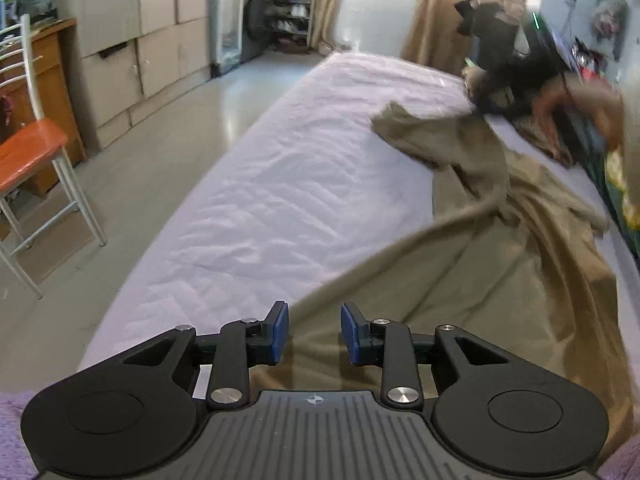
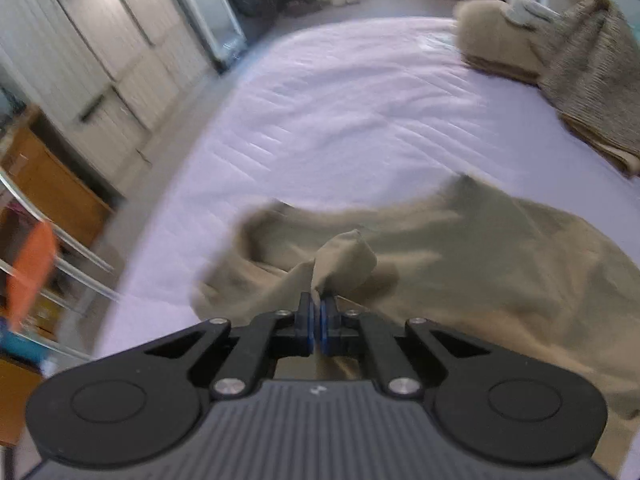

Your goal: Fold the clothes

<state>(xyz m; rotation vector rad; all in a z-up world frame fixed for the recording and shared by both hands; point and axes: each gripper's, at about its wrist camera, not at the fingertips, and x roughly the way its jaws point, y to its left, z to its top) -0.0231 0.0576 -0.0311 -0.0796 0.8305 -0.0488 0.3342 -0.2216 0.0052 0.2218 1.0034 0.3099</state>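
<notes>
A tan garment [image 1: 472, 280] lies rumpled across the right half of a bed with a lilac quilted sheet [image 1: 288, 184]. My left gripper [image 1: 314, 334] is open, its blue pads [image 1: 281, 334] apart over the garment's near edge, with cloth between them but not pinched. In the right wrist view the same tan garment [image 2: 480, 264] spreads over the sheet [image 2: 340, 112]. My right gripper [image 2: 319, 326] is shut on a bunched fold of that garment, which sticks up just past the pads.
Folded brown and tan clothes [image 2: 560, 60] sit at the bed's far right. A dark heap of clothes [image 1: 516, 76] lies at the bed's far right side. A chair with an orange seat [image 1: 24, 152] and a wooden desk [image 1: 44, 80] stand left on the floor.
</notes>
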